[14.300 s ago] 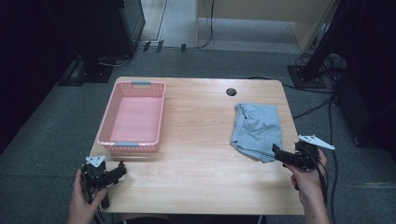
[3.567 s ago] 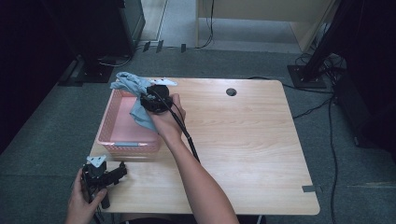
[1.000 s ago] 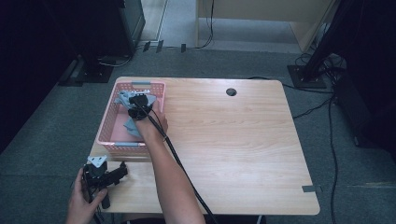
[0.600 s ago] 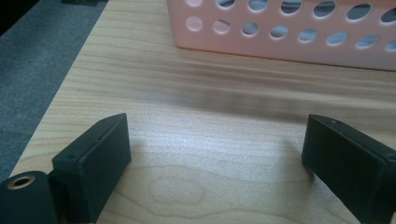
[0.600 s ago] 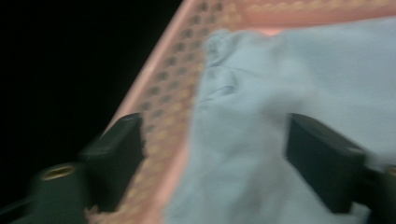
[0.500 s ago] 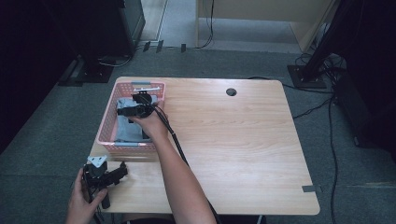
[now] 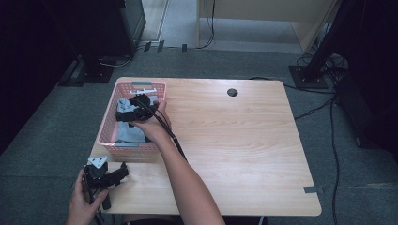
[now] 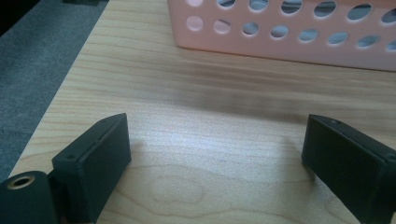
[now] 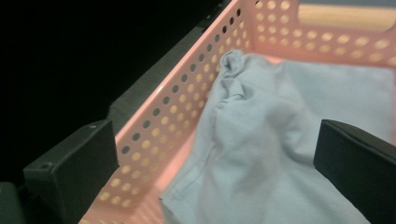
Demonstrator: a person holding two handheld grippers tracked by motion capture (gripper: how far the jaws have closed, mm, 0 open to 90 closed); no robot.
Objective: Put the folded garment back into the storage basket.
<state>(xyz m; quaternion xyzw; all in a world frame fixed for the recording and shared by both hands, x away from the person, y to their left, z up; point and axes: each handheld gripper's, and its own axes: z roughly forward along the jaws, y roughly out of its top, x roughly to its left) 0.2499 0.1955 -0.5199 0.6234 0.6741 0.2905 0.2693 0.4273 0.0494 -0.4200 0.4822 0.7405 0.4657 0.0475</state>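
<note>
Soft crumpled blue cloth [image 9: 280, 140] lying loose inside perforated pink plastic basket [image 7: 110, 126] on pale wood-grain table [image 7: 244, 140], right gripper [image 7: 133, 108] jaws spread wide above it, left gripper [image 7: 110, 176] gaping, empty, near table corner

Pink plastic basket [image 7: 107, 140], rectangular, walls perforated with round holes, grey handle strips on its short ends, sits upright on the left part of the wooden table, near the far-left corner. Light blue-grey cloth [image 9: 275, 140] lies crumpled inside it, covering most of the basket floor, one bunched fold riding up against a long side wall, seen in the right gripper view; in the high view the cloth [image 7: 129, 133] shows at the near half of the basket. In the left gripper view the basket wall [image 8: 299, 42] shows blue cloth through several holes.
</note>
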